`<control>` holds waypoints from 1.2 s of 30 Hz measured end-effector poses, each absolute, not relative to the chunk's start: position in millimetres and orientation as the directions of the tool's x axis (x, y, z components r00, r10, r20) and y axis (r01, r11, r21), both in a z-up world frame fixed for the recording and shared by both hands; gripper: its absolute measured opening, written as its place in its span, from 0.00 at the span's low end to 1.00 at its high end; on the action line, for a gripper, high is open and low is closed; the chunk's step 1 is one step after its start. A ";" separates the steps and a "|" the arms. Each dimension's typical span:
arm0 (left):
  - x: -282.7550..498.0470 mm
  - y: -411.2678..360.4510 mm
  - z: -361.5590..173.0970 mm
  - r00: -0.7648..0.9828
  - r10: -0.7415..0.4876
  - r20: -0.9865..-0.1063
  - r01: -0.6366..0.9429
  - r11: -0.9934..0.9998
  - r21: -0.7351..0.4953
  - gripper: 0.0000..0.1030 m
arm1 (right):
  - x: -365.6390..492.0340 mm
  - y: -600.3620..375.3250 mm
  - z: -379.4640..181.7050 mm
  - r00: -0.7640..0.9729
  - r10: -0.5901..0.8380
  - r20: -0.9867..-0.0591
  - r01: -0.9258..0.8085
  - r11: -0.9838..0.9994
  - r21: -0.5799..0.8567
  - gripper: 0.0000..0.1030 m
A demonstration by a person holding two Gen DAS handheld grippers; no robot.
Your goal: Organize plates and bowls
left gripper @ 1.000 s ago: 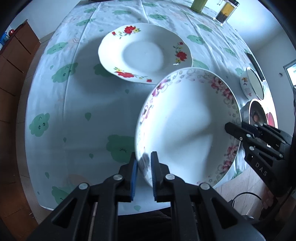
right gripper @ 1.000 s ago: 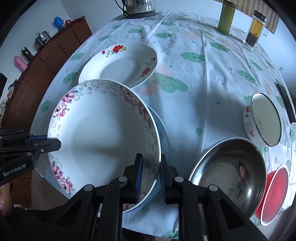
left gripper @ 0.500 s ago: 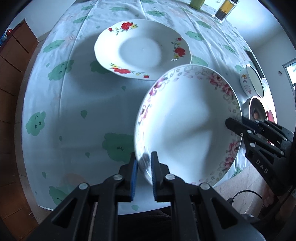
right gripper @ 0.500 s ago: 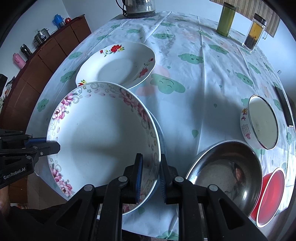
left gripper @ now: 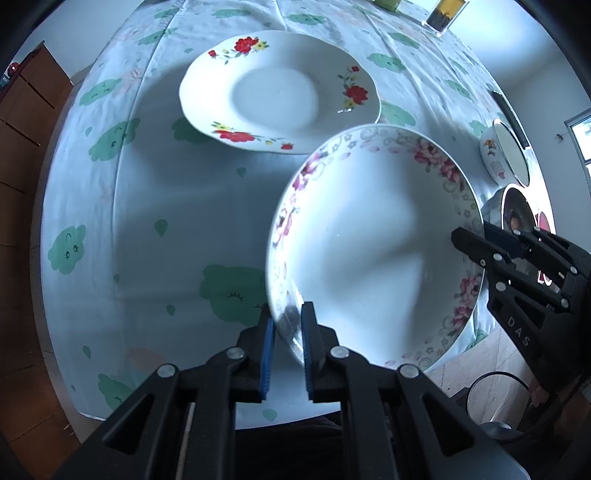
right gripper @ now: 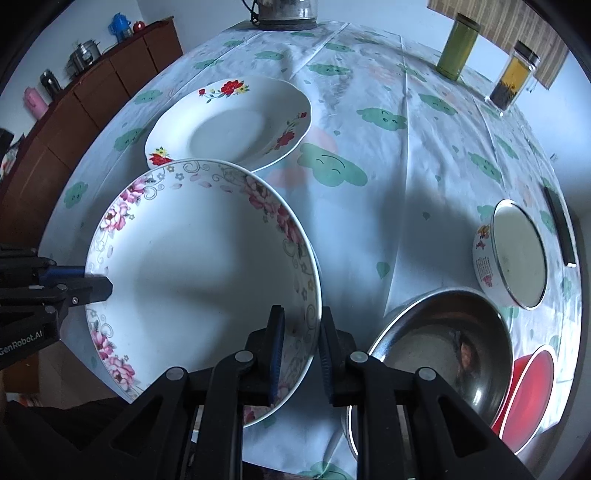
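Observation:
A white plate with pink flowers (left gripper: 373,240) is held above the table's near edge by both grippers. My left gripper (left gripper: 287,325) is shut on its left rim. My right gripper (right gripper: 301,332) is shut on its right rim (right gripper: 310,306); it shows at the right of the left wrist view (left gripper: 480,243). The same plate fills the lower left of the right wrist view (right gripper: 199,280). A white plate with red flowers (left gripper: 280,92) lies on the tablecloth just beyond it (right gripper: 232,125).
A steel bowl (right gripper: 439,347), a red bowl (right gripper: 532,391) and a white enamel bowl (right gripper: 517,254) sit at the right. A green bottle (right gripper: 458,46), a tea jar (right gripper: 513,77) and a kettle (right gripper: 284,11) stand at the far edge. A wooden sideboard (right gripper: 74,110) runs along the left.
Both grippers have carried the pink-flowered plate forward and a little up, closer to the red-flowered plate. Their grip on the rim is unchanged.

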State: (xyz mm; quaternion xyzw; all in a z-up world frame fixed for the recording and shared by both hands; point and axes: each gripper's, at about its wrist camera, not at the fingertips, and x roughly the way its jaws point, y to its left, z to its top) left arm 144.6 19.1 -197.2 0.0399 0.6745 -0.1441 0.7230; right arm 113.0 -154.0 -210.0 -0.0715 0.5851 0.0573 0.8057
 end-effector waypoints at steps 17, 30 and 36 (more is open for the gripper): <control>147.9 8.7 -201.4 0.049 -0.114 -0.992 0.295 0.951 -0.095 0.10 | 112.7 -143.7 -213.0 0.333 -0.061 -0.941 -0.229 0.963 -0.143 0.19; 151.2 0.1 -203.0 0.049 -0.100 -0.994 0.316 0.945 -0.080 0.11 | 113.5 -138.6 -214.3 0.339 -0.075 -0.938 -0.259 0.951 -0.170 0.19; 150.3 -0.3 -204.5 0.052 -0.094 -0.994 0.321 0.944 -0.072 0.11 | 113.3 -138.1 -214.2 0.339 -0.074 -0.938 -0.259 0.951 -0.169 0.19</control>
